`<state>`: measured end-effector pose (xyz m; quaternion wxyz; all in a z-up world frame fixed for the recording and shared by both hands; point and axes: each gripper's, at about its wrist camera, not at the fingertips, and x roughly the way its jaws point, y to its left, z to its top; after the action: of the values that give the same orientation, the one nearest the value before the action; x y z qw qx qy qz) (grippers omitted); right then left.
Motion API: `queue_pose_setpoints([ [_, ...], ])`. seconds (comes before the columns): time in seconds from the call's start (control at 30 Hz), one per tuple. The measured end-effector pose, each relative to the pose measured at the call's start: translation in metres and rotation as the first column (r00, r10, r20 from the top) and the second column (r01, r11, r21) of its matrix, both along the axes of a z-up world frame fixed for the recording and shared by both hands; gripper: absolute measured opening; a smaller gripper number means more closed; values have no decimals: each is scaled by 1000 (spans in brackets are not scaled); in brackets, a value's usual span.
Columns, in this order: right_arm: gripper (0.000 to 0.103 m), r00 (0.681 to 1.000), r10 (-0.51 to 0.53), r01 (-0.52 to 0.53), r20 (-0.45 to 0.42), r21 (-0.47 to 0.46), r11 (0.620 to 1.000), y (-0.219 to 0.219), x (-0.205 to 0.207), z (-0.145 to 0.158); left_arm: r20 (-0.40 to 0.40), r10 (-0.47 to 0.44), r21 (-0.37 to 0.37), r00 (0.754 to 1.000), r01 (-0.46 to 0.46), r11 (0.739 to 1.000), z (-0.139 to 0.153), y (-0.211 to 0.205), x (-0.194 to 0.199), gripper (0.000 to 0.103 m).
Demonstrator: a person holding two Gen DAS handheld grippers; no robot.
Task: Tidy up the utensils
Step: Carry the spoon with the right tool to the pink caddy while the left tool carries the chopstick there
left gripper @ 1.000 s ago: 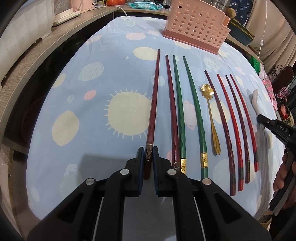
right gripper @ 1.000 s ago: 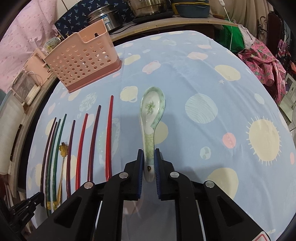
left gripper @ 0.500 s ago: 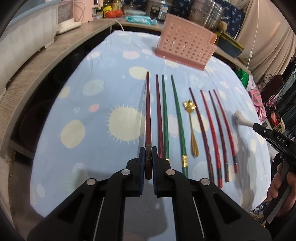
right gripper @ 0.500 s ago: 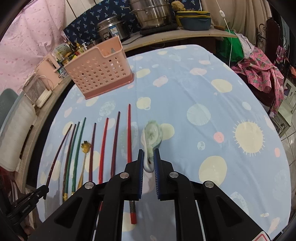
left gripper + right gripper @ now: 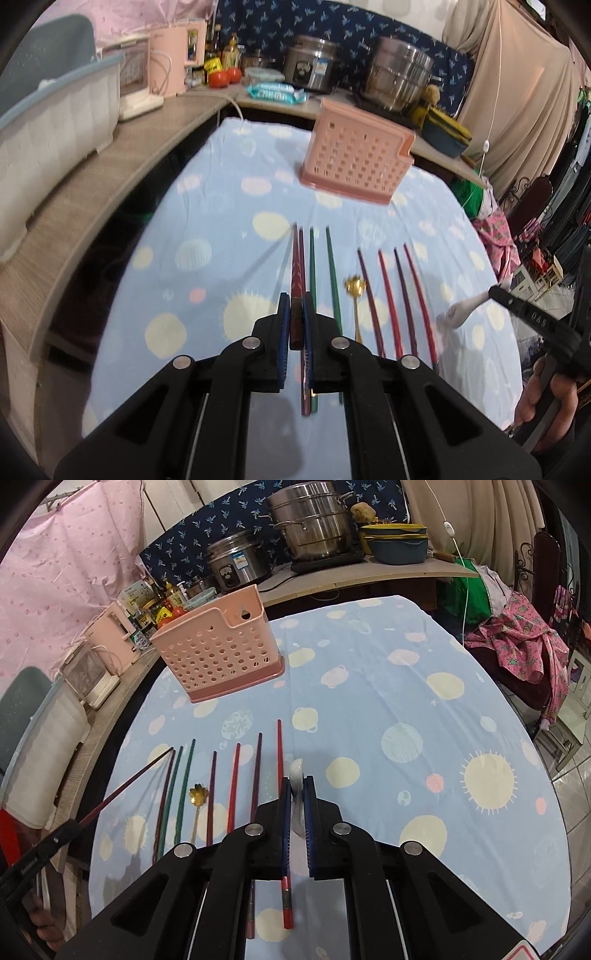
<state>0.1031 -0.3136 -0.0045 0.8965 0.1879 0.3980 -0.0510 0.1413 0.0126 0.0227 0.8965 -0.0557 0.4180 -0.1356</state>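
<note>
At the bottom of the left wrist view the left gripper [image 5: 294,325] has its jaws pinched on the butt end of a dark red chopstick [image 5: 295,271], whose long axis runs straight up the frame from the jaws, tip pointing toward the pink basket [image 5: 356,168]; in the right wrist view the same stick slants from the lower left edge up toward mid-frame, clear of the cloth. At the bottom of the right wrist view the right gripper [image 5: 296,805] has its jaws pressed on the handle of a white ceramic spoon [image 5: 296,775], seen edge-on, its bowl pointing up the frame; in the left wrist view the spoon sticks out leftward from that gripper at the right edge, with a hand [image 5: 546,398] wrapped round the grip at lower right. Beyond the jaws, on the blue spotted tablecloth [image 5: 388,701] over the tabletop, the remaining chopsticks [image 5: 233,786] lie side by side in a row, long axes parallel and tips pointing away toward the basket, with a small gold spoon [image 5: 197,797] among them, its flower bowl at the far end. The basket stands upright at the far side of the cloth, upper middle in the left view, upper left in the right. Behind it, steel pots [image 5: 310,524] sit on a counter.
</note>
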Motion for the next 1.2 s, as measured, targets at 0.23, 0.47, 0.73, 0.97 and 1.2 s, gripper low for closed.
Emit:
queue_pose_setpoints([
  [0.23,7,999,20,-20,32,3,1000,2,15,16,87,14,0,996,-14,1000,33,2,26,7],
  [0.47,7,996,49,-49,77,8,999,3,41,37,179,31,-1,983,-31,1000,67,-1,58,7],
  [0.73,7,988,67,-71,138,24,997,-4,93,67,274,26,-51,961,-13,999,121,-8,104,7],
  [0.97,7,974,73,-87,215,54,995,-12,157,100,421,18,-73,907,14,997,188,-32,138,7],
  [1.2,7,965,76,-91,250,52,994,-9,214,113,476,23,-71,879,12,997,212,-55,180,7],
])
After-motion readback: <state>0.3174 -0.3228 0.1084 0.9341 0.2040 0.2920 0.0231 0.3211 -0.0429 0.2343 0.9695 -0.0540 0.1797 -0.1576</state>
